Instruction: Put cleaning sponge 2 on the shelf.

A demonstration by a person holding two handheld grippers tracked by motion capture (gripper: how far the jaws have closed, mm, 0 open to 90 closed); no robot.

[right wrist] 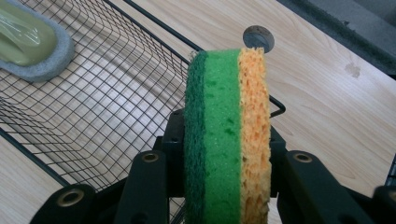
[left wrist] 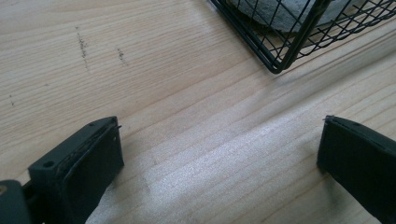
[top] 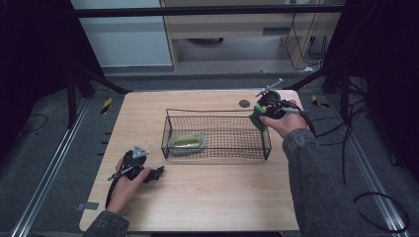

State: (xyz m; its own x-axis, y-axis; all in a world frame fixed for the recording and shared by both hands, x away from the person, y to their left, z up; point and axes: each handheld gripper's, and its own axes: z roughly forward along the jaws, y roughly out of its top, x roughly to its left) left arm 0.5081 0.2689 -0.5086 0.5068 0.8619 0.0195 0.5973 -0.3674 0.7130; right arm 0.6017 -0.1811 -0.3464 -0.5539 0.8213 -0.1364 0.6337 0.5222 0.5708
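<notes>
At the left of the high view, the left gripper (top: 157, 173) rests low on the wooden table (top: 207, 197), just off the near left corner of the wire basket (top: 217, 132). Its 2 jaws stand wide apart with bare wood between them and hold nothing. In the left gripper view, 1 basket corner (left wrist: 280, 65) is cut off by the top edge.

Inside the basket's left end lies a grey-rimmed, yellow-green scrubber (top: 187, 142), well apart from both grippers. Its shape is hard to make out through the mesh.

At the right, the right gripper (top: 261, 117) holds a sponge (right wrist: 227, 135) on edge above the basket's far right corner. The jaws are closed tight against its dark green and orange faces. The sponge's lower end is cut off in the right gripper view. Beyond it, a small round grey disc (right wrist: 258, 37) is half hidden.
</notes>
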